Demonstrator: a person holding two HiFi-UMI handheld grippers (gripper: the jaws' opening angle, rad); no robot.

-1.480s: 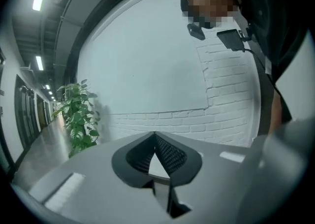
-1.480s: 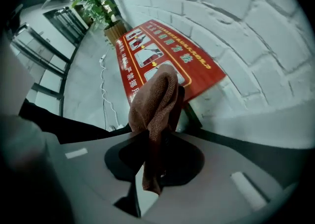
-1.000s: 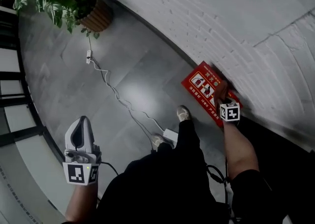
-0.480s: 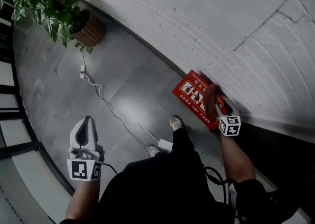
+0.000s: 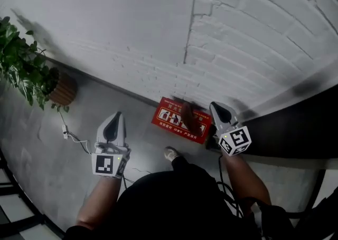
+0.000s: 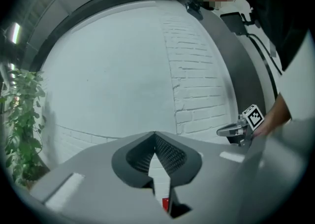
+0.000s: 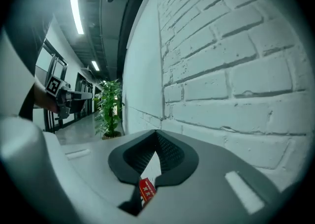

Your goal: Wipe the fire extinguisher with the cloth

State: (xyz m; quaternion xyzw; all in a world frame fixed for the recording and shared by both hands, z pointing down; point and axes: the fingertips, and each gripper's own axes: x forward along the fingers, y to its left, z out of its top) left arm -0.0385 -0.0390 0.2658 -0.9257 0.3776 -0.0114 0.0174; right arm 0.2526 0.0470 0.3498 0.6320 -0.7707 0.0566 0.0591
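Observation:
A red fire-extinguisher box (image 5: pixel 174 117) with white pictograms stands on the floor against the white brick wall. A dark reddish-brown long thing (image 5: pixel 188 118) lies across it; I cannot tell what it is. No cloth shows clearly. My right gripper (image 5: pixel 214 105) hangs in the air above the box's right end, pointing at the wall, jaws shut and empty (image 7: pixel 157 132). My left gripper (image 5: pixel 117 115) is held level to the left of the box, also shut and empty (image 6: pixel 155 134). A sliver of the red box (image 7: pixel 146 189) shows through the right gripper's jaw gap.
A potted plant (image 5: pixel 24 75) in a woven pot (image 5: pixel 64 90) stands at the left by the wall. A white cable (image 5: pixel 71 136) runs over the grey floor. The person's shoe (image 5: pixel 170 153) is just before the box. A dark panel (image 5: pixel 296 128) follows the wall at right.
The right gripper has risen from the red box into the air. The left gripper swung right toward the wall. The head view tilted up to the brick wall.

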